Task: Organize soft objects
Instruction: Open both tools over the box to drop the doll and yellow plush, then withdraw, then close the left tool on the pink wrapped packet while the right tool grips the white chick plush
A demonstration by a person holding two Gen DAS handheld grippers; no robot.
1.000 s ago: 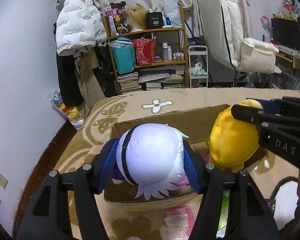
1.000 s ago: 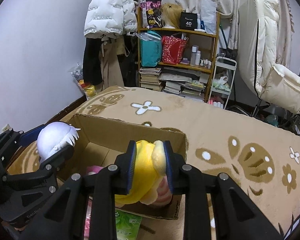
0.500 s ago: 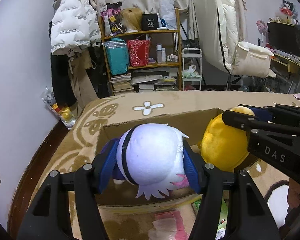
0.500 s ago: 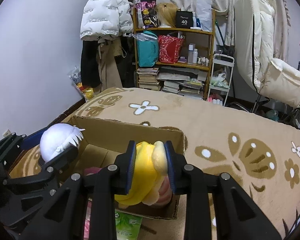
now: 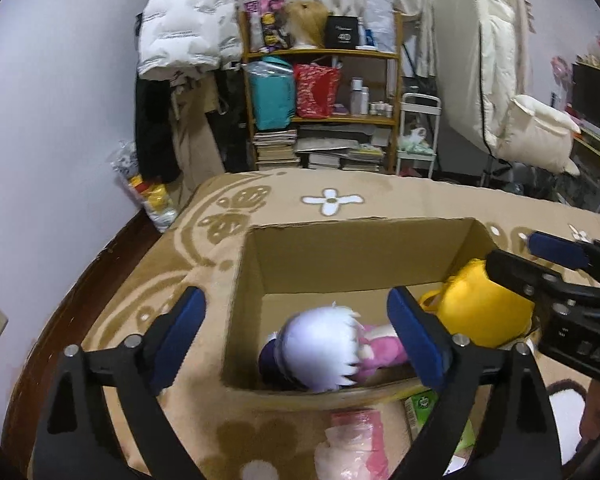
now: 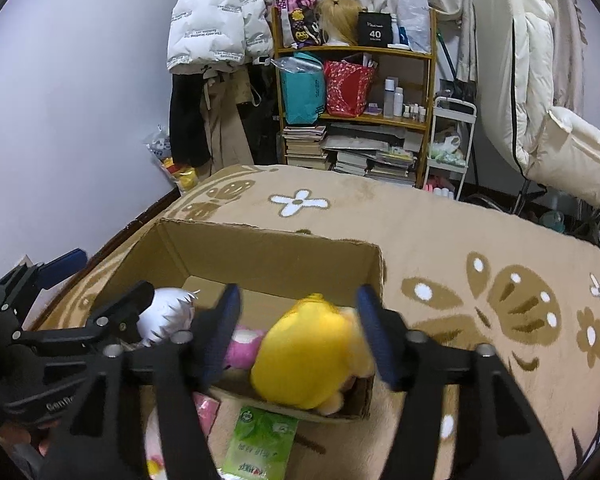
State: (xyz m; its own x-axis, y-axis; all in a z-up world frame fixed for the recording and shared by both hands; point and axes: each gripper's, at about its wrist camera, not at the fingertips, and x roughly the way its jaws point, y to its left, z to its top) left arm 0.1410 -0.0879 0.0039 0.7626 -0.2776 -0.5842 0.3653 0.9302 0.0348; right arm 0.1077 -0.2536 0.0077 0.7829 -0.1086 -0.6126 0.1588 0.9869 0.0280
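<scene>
1. Left gripper point(image 5: 296, 340): spread wide, blue-padded fingers point(image 5: 414, 336) well apart and gripping nothing, angled downward.
2. Right gripper point(image 6: 298, 330): likewise spread wide, blue pads point(image 6: 374, 334) apart and closed on nothing, tilted downward.
3. Seen from the left wrist view, right gripper point(image 5: 540, 264) reaching in from the right edge, just beside the left one.
4. Seen from the right wrist view, left gripper point(image 6: 100, 288) at the lower left, fingers parted.

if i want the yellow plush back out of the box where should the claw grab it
Grip the yellow plush across its rounded top from above, pads on its left and right. It bulges above the cardboard box rim, and the near wall blocks a low approach.
</scene>
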